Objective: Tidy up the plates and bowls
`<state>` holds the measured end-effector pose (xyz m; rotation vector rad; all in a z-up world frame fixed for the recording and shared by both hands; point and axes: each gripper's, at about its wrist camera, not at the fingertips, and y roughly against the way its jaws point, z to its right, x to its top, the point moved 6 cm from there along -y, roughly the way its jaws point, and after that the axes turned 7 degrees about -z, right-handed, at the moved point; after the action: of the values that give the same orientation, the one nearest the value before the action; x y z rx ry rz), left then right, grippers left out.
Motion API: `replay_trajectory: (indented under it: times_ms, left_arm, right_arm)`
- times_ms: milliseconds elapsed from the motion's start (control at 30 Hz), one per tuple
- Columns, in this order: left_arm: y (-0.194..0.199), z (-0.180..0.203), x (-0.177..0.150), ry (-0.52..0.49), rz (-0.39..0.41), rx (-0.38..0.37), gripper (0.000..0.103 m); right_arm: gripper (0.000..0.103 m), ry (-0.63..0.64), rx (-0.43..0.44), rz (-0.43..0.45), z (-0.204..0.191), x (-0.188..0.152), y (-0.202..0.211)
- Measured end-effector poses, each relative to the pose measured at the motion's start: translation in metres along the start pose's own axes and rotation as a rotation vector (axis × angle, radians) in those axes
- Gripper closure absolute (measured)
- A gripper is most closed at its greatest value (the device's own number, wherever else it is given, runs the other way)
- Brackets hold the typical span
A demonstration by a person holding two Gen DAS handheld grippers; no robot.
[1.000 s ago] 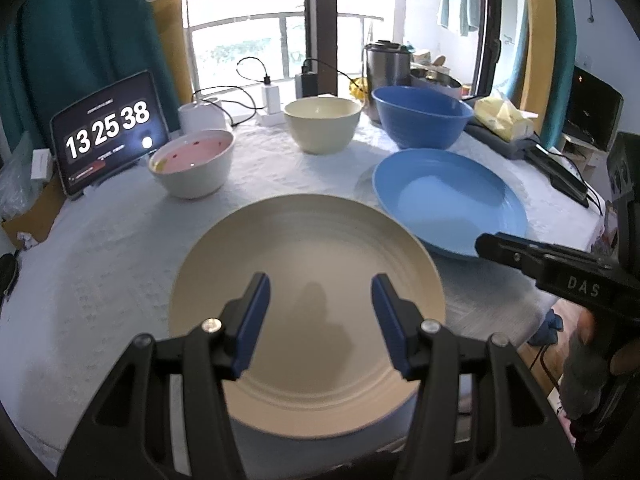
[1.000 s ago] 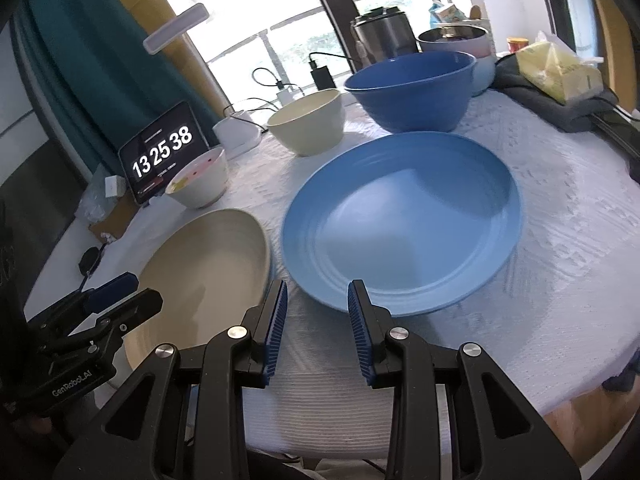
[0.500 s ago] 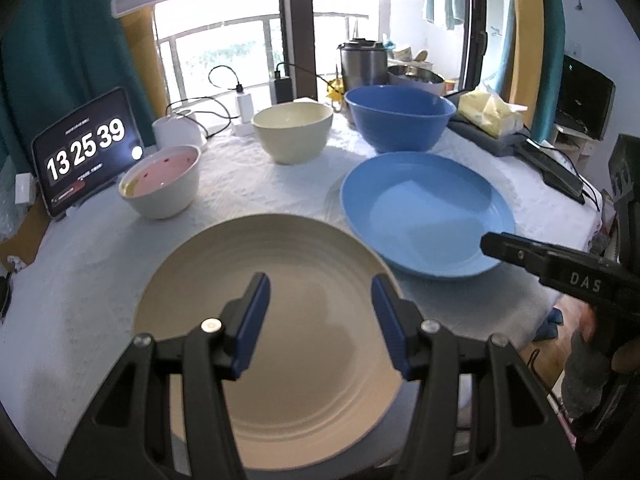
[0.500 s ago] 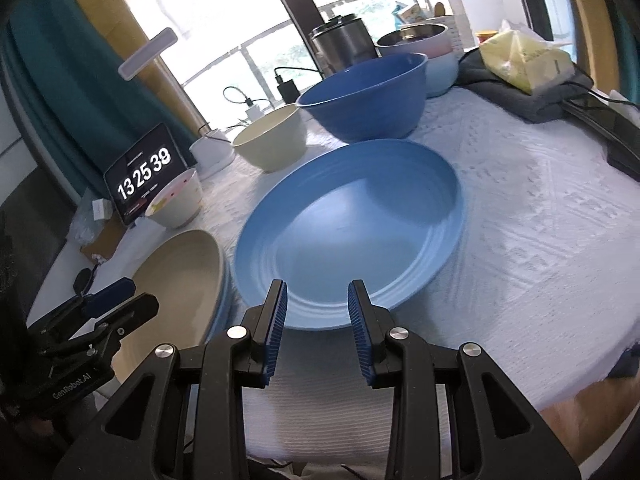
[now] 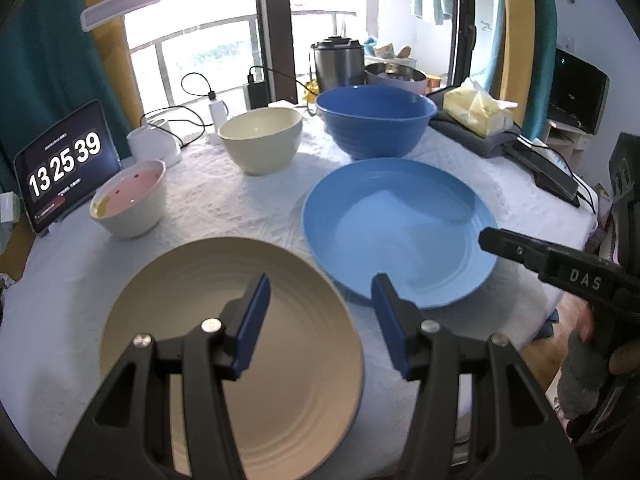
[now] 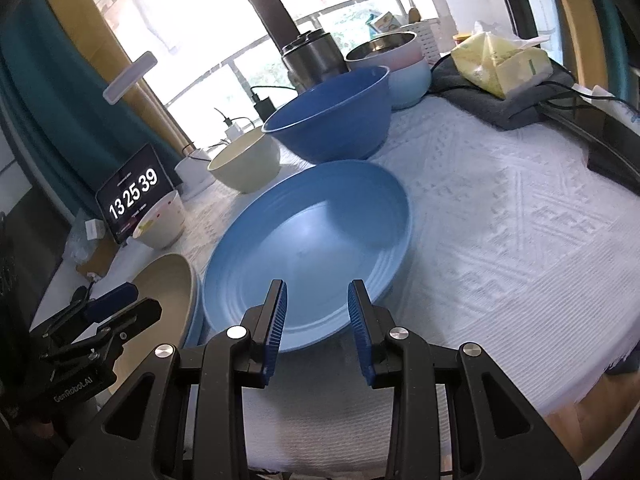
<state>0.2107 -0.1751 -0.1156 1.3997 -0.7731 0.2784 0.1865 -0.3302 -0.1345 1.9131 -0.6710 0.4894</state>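
my left gripper (image 5: 320,312) fingers spread, empty, over the beige plate (image 5: 224,320) at the desk (image 6: 520,220) front edge. right gripper (image 6: 316,312) fingers spread at the near rim of the blue plate (image 6: 312,240), not touching. bowls behind

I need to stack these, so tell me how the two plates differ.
The beige plate is tan; the blue plate is light blue. The beige plate lies nearer the table's front edge, under the left tool; the blue plate lies farther back, ahead of the right tool. Both are round, ridged, empty and look similar in size.
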Motion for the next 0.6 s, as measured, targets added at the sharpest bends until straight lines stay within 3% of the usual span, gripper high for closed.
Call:
replay_trajectory:
  times_ms: [600]
  left_arm:
    - [-0.018,0.015,0.017,0.006,-0.026,0.029,0.048]
  right_arm:
    - [0.069,-0.026,0.000,0.003,0.028,0.018,-0.001]
